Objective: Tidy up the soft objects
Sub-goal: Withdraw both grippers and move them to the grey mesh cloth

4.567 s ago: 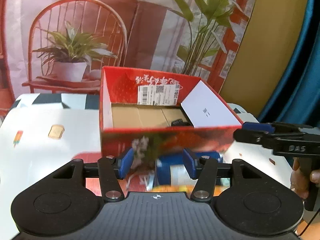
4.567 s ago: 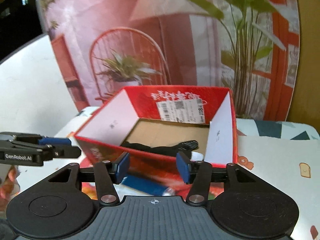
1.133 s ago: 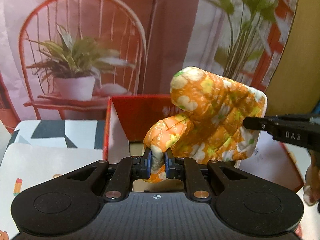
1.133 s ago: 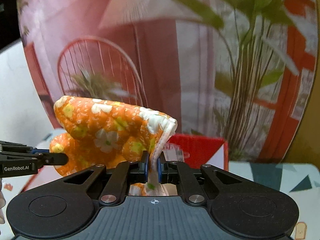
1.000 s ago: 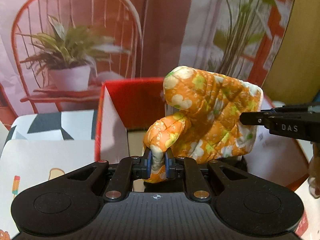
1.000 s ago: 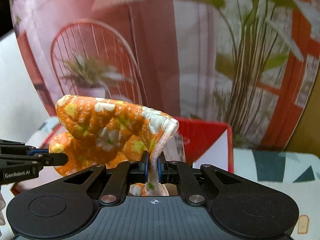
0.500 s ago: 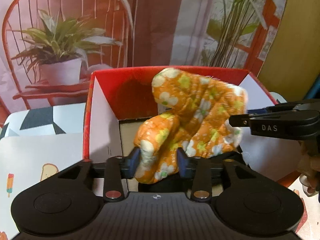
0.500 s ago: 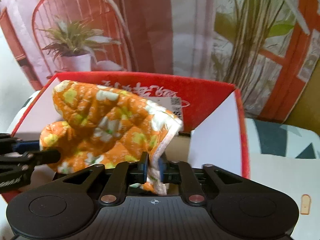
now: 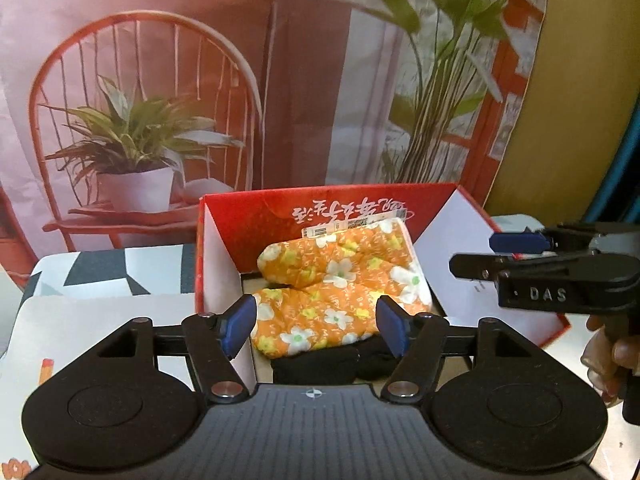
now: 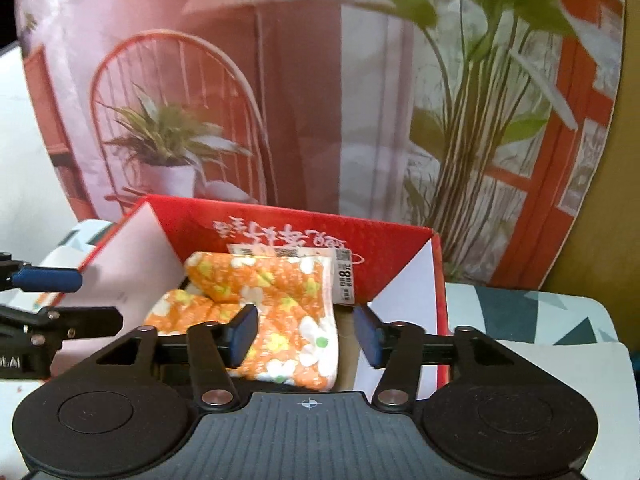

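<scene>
An orange quilted oven mitt (image 9: 340,288) with white flowers lies inside the open red cardboard box (image 9: 248,216), on top of a black soft item (image 9: 320,364). My left gripper (image 9: 316,324) is open and empty, just in front of the mitt, over the box's near side. My right gripper (image 10: 306,334) is open and empty too, and the mitt (image 10: 280,312) shows between its fingers in the box (image 10: 400,240). The right gripper also shows at the right edge of the left wrist view (image 9: 516,252), the left one at the left edge of the right wrist view (image 10: 48,292).
The box stands on a table with a white patterned cloth (image 9: 100,312). Behind it hangs a printed backdrop (image 9: 280,80) with a chair and plants. A yellow wall (image 9: 572,100) is at the right. A shipping label (image 10: 344,272) sticks to the box's back wall.
Both grippers were shut on the mitt and held it above the box. They lowered it into the box, opened and let go. The mitt now lies in the box.
</scene>
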A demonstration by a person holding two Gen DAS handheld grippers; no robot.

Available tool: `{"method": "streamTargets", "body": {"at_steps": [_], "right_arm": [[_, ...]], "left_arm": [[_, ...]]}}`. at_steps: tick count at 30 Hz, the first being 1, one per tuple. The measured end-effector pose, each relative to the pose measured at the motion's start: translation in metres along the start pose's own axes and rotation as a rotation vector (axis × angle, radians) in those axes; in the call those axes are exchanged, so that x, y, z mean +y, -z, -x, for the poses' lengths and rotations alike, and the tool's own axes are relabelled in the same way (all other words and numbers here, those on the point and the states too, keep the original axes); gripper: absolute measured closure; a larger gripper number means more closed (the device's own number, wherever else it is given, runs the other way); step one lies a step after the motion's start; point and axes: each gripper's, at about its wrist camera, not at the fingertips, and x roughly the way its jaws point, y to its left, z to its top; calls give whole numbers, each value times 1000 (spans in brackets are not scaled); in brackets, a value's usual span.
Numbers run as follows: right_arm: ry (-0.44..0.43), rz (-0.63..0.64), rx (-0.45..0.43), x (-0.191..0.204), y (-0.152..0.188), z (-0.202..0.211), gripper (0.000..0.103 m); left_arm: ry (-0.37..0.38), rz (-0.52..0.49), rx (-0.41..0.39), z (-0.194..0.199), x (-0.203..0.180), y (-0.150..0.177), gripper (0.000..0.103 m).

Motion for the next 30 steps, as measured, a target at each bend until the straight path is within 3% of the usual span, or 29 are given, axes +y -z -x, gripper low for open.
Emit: {"method": "streamTargets", "body": {"at_steps": [4,9,12,30], "right_arm": [[-23,0,-20,3,12,22,39],[-38,-7,-49,6,29,47,12],[-52,-42,-65,4,39,59,3],[-81,-148,-125,-2,106,115,0]], "left_arm": [[-8,12,-26,21,-1,10,29],[-23,-7,-64,45,-4,27,8],[-19,-1,-70,56,-4,37,2],[-22,45,-70,91,-5,108,0]]}}
